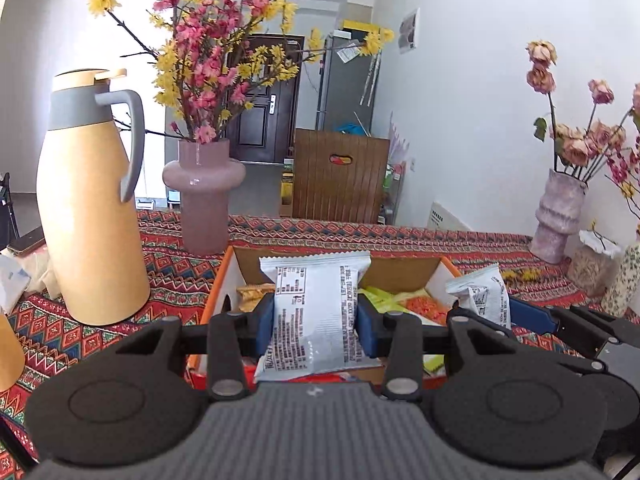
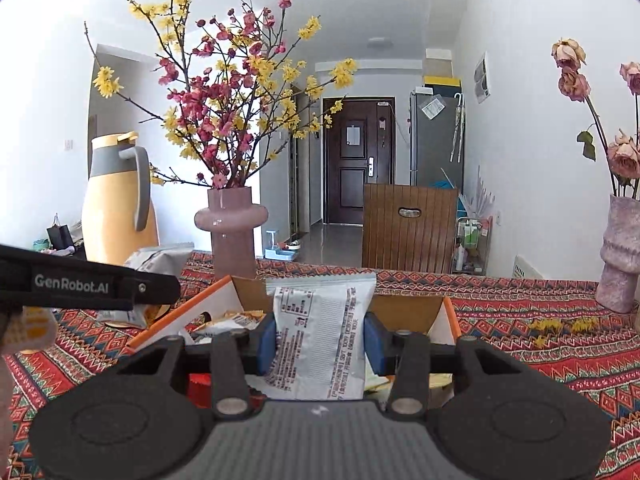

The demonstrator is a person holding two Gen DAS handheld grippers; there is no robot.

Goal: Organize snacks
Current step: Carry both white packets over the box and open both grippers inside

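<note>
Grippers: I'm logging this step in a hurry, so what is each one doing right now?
Left gripper: closed on a white snack packet.
Right gripper: closed on another white snack packet.

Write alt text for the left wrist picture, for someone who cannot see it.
The left gripper clamps a white snack packet upright between its blue pads, above an open orange-edged box of snacks on a patterned tablecloth. The right gripper, at the right edge, holds a similar packet. Behind stand a yellow thermos jug and a pink vase of blossoms.
</note>
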